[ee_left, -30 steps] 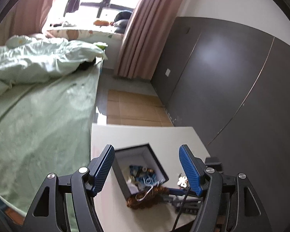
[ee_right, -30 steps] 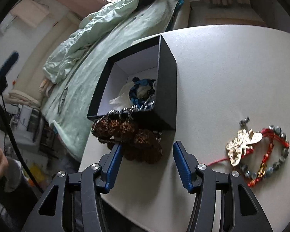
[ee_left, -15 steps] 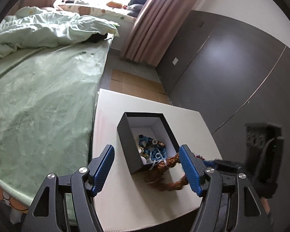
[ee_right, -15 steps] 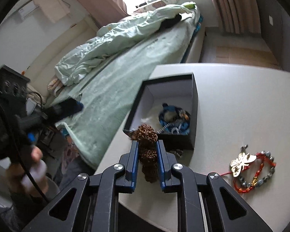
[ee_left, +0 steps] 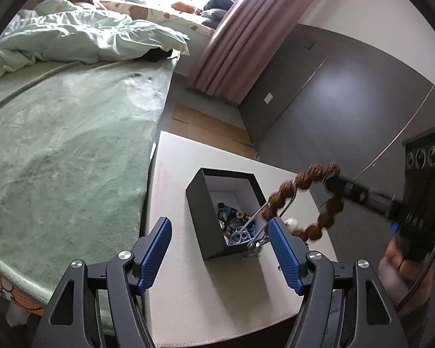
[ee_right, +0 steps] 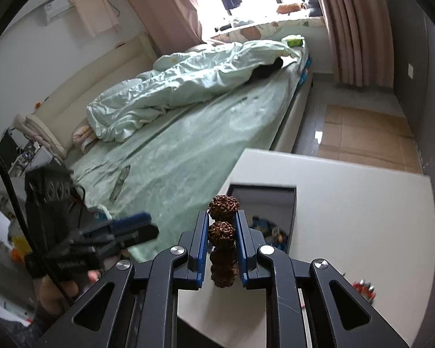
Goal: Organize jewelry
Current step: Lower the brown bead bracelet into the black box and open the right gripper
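A black jewelry box (ee_left: 214, 220) with a white lining stands open on the white table (ee_left: 206, 290); blue and silver pieces (ee_left: 235, 226) lie inside. My right gripper (ee_right: 222, 229) is shut on a brown rough-bead bracelet (ee_right: 222, 226) and holds it in the air, above and right of the box; the bracelet loop (ee_left: 310, 203) shows in the left wrist view, with a silver chain (ee_left: 255, 220) trailing down into the box. My left gripper (ee_left: 220, 252) is open and empty, low over the table in front of the box (ee_right: 264, 206).
A bed with a green sheet (ee_left: 58, 145) runs along the table's left side. A dark wardrobe wall (ee_left: 348, 92) stands to the right. A red beaded bracelet (ee_right: 362, 287) lies on the table near its right front. The table's near edge (ee_left: 217, 339) is close below my left gripper.
My right gripper closed on the brown bracelet beside the box and lifted it up into the air. A silver chain came up with it. My left gripper stayed open and drew back slightly.
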### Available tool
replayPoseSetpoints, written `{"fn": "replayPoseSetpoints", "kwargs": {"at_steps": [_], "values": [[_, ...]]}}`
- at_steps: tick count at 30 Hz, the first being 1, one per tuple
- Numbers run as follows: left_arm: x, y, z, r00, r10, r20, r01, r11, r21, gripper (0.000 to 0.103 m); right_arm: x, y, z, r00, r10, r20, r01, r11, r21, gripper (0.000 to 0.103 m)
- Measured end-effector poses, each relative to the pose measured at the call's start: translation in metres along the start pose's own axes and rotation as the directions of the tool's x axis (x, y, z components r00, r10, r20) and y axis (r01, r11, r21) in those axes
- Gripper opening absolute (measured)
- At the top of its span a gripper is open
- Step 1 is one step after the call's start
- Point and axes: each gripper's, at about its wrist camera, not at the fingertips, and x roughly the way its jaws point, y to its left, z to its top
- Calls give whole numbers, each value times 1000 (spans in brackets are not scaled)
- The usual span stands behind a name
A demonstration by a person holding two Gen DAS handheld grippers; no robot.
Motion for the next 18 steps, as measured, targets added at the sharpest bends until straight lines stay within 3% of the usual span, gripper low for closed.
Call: {"fn": "replayPoseSetpoints", "kwargs": {"at_steps": [11,18], "values": [[-4,11,3,1000,-6,15,6,1000,-30,70,-18,21,49,998,-41,50,45,997,-64,18],[-8,19,3,1000,-6,21,7,999,-44,70,0,21,51,997,-76,-1,75,995,-69,18]]}}
